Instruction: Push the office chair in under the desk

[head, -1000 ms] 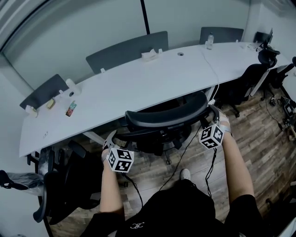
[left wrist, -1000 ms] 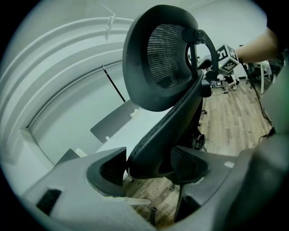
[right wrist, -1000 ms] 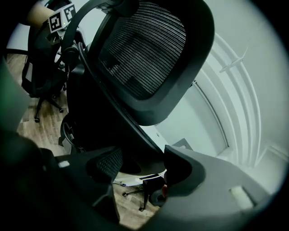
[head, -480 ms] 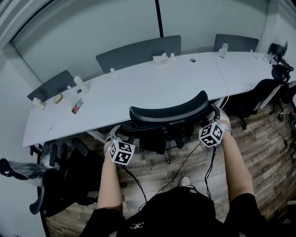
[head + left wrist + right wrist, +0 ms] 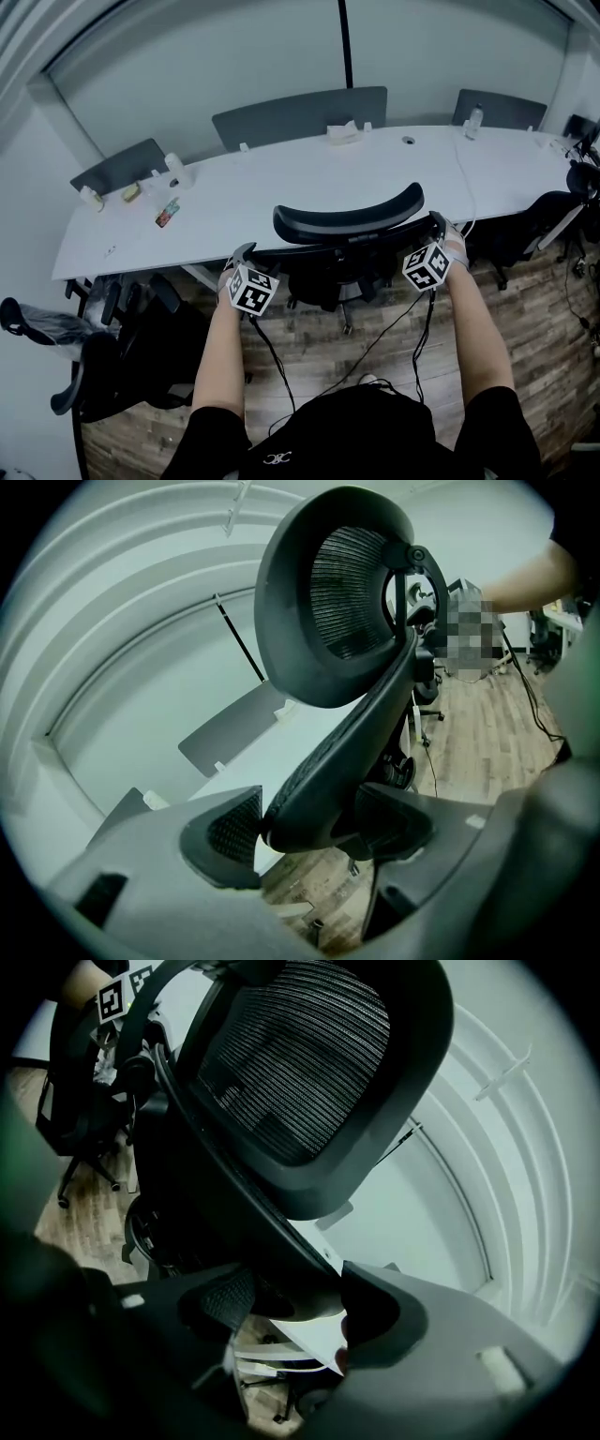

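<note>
The chair (image 5: 339, 259) stands at the centre of the head view, its back turned to the person and right up against the near edge of the long white surface (image 5: 281, 187). Its curved headrest (image 5: 349, 223) overlaps that edge in the picture. The seat is hidden below the back, so how far it reaches beneath the surface cannot be told.

The left tool (image 5: 309, 829) is clenched on the left rim of the chair's back. In the left gripper view the dark curved rim runs up between the two jaws, with a ribbed pad (image 5: 228, 829) against its side. The right tool (image 5: 295, 1307) grips the right rim in the same way. The rim passes between its jaws, and the mesh headrest fills the upper part of that view. In the head view the person's bare forearms (image 5: 220, 361) reach up from the bottom of the frame, one to each side of the back. Black cables (image 5: 424, 328) hang from the tools toward the wood floor (image 5: 319, 352).

On the surface lie a tissue box (image 5: 344, 132) at upper centre, a bottle (image 5: 474, 116) at upper right and a small colourful packet (image 5: 168, 213) at the left. Grey panels (image 5: 300, 114) stand along its far side. A second chair (image 5: 122, 361) stands at lower left and a third chair (image 5: 539, 234) at the far right.
</note>
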### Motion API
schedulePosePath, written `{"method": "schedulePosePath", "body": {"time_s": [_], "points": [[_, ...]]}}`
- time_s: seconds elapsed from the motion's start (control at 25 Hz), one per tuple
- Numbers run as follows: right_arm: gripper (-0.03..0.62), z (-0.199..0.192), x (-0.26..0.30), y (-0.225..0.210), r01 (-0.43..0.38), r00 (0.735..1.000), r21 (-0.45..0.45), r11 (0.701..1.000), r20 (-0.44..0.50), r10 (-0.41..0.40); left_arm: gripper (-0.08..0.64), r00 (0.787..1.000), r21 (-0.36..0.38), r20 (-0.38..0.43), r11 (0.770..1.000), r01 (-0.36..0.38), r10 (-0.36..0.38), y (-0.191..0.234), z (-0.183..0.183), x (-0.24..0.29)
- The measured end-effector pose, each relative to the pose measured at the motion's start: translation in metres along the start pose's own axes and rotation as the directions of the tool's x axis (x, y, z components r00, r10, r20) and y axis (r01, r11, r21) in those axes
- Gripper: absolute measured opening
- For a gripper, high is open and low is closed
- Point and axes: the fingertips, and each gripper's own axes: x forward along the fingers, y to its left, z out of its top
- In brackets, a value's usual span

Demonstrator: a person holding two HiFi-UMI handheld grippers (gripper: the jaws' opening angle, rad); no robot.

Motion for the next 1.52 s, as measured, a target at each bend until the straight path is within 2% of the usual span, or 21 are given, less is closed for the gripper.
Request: {"method": "schedulePosePath", "body": {"time_s": [0.28,0.48,0.68,0.8,0.88,0.96,1.0,1.04,1.08,1.16,1.28,1.32,1.36,1.4,1.52], "points": [[0.295,0.003,0.024,-0.012,-0.008,1.000,-0.002,1.000,0.029,0.008,0.307,0.999,-0.004,-0.039,1.000,-0.003,0.003,0.008,0.009,0.019],[0.298,0.007,0.025,-0.011,-0.017,0.996,0.012,1.000,0.090,0.016,0.304,0.997,0.003,-0.079,1.000,-0.022,0.023,0.017,0.008,0.026],[0.302,0.007,0.024,-0.012,-0.039,0.994,0.012,0.999,0.105,0.037,0.311,0.995,-0.043,-0.068,0.996,-0.074,0.071,0.018,0.005,0.027],[0.304,0.008,0.013,-0.009,-0.090,0.987,0.027,0.996,0.138,0.085,0.308,0.985,-0.138,-0.062,0.976,-0.170,0.163,0.013,0.006,0.008],[0.285,0.008,-0.001,-0.012,-0.101,0.979,0.075,0.992,0.187,0.085,0.283,0.974,-0.253,0.000,0.942,-0.219,0.226,0.004,0.014,-0.012],[0.208,0.008,-0.023,-0.017,-0.083,0.968,0.157,0.984,0.248,0.042,0.141,0.959,-0.375,0.079,0.899,-0.226,0.274,-0.009,0.026,-0.034],[0.164,0.009,-0.034,-0.021,-0.075,0.961,0.214,0.974,0.277,0.013,0.122,0.949,-0.425,0.112,0.877,-0.224,0.296,-0.014,0.032,-0.042],[0.095,0.012,-0.044,-0.023,-0.080,0.954,0.282,0.956,0.300,-0.009,0.086,0.938,-0.468,0.136,0.855,-0.223,0.319,-0.019,0.039,-0.050],[0.007,0.014,-0.054,-0.022,-0.103,0.949,0.358,0.928,0.315,-0.016,0.021,0.929,-0.502,0.152,0.836,-0.222,0.338,-0.024,0.046,-0.056],[0.008,0.018,-0.071,-0.012,-0.188,0.944,0.502,0.844,0.329,0.014,0.002,0.919,-0.544,0.185,0.815,-0.199,0.348,-0.041,0.063,-0.066],[0.008,0.025,-0.095,0.003,-0.295,0.929,0.657,0.693,0.368,0.046,0.002,0.910,-0.567,0.256,0.813,-0.132,0.326,-0.072,0.094,-0.078],[0.006,0.029,-0.102,0.009,-0.325,0.921,0.683,0.655,0.385,0.056,0.002,0.906,-0.572,0.274,0.812,-0.116,0.322,-0.080,0.102,-0.082],[0.006,0.035,-0.109,0.013,-0.351,0.913,0.691,0.632,0.402,0.068,0.003,0.903,-0.578,0.286,0.809,-0.104,0.321,-0.086,0.110,-0.086],[0.006,0.041,-0.114,0.017,-0.373,0.905,0.685,0.626,0.418,0.080,0.003,0.900,-0.584,0.295,0.806,-0.096,0.321,-0.090,0.116,-0.089],[0.005,0.059,-0.127,0.019,-0.404,0.882,0.648,0.646,0.462,0.088,0.005,0.897,-0.592,0.305,0.801,-0.083,0.319,-0.095,0.128,-0.099]]}}
